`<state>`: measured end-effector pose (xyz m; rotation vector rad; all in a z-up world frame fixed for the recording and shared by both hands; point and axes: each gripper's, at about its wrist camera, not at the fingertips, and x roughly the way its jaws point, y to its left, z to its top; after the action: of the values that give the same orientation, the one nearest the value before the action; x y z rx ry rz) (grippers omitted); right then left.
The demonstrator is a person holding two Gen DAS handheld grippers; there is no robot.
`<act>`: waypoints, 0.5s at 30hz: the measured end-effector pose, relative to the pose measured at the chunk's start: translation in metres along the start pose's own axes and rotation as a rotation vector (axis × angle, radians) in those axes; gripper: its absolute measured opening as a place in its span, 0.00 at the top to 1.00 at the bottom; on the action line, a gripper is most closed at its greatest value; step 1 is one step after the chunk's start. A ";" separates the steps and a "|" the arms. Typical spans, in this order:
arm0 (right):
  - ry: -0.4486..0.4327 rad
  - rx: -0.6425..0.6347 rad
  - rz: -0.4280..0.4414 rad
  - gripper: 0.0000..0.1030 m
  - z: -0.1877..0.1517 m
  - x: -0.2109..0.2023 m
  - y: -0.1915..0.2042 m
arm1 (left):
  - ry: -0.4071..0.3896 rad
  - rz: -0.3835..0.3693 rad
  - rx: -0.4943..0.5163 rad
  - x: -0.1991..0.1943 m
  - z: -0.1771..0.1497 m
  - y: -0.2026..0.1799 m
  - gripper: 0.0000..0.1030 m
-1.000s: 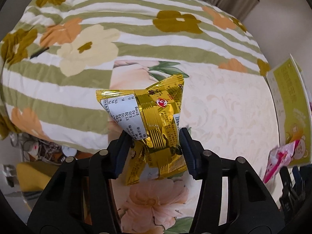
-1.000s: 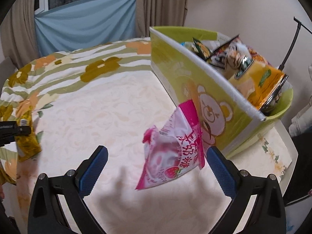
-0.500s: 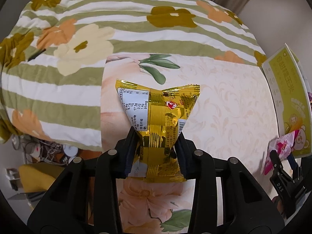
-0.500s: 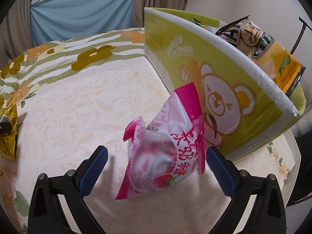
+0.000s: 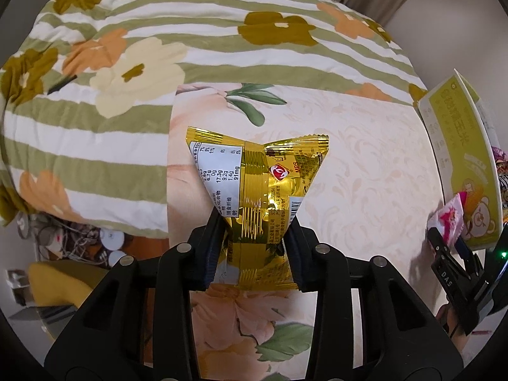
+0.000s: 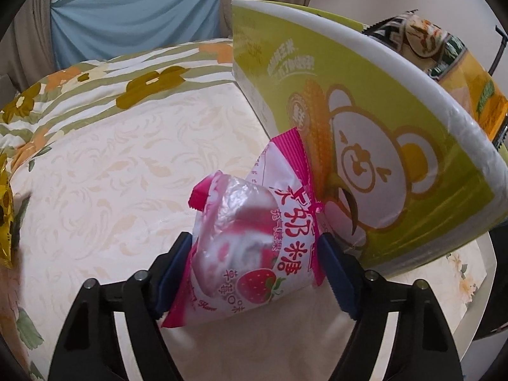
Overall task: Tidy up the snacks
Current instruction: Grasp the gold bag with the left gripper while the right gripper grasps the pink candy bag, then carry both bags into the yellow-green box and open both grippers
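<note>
**Two snack packets between the jaws beside the green box**

Across the whole scene spreads the cream leaf-patterned surface [image 6: 104, 171], with a striped floral cloth [image 5: 197, 47] covering its far part and a blue curtain [image 6: 133, 16] behind; on the surface's right side stands the green box [image 6: 390, 146] printed with a bear and a corn cob, its white rim tilted toward the camera, snack bags [image 6: 457, 73] showing above that rim; just in front of the box's printed wall sits the pink strawberry packet [image 6: 254, 238], puffed and upright, its crimped top edge close against the bear print, though whether it touches I cannot tell; the right gripper [image 6: 254, 273] has its blue pads on either side of this packet and its jaws are closing, both pads already at the wrapper; over the surface's left part the gold packet [image 5: 254, 206] is pinched at its lower half, top flaring wide, white nutrition label facing up; the left gripper [image 5: 254, 244] is clamped narrow on it.
</note>
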<state>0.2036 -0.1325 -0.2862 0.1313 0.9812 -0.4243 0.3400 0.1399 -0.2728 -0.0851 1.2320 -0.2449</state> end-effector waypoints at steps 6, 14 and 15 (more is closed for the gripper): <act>-0.006 -0.034 0.067 0.42 0.001 -0.008 0.006 | -0.012 -0.019 -0.006 -0.008 -0.002 -0.005 0.69; -0.035 -0.011 0.152 0.45 0.004 -0.029 0.006 | -0.047 -0.049 -0.005 -0.029 -0.002 -0.014 0.69; -0.042 -0.007 0.166 0.45 0.006 -0.034 0.007 | -0.052 -0.053 -0.003 -0.032 -0.002 -0.017 0.69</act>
<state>0.1943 -0.1182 -0.2552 0.1953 0.9231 -0.2706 0.3263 0.1313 -0.2404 -0.1261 1.1795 -0.2852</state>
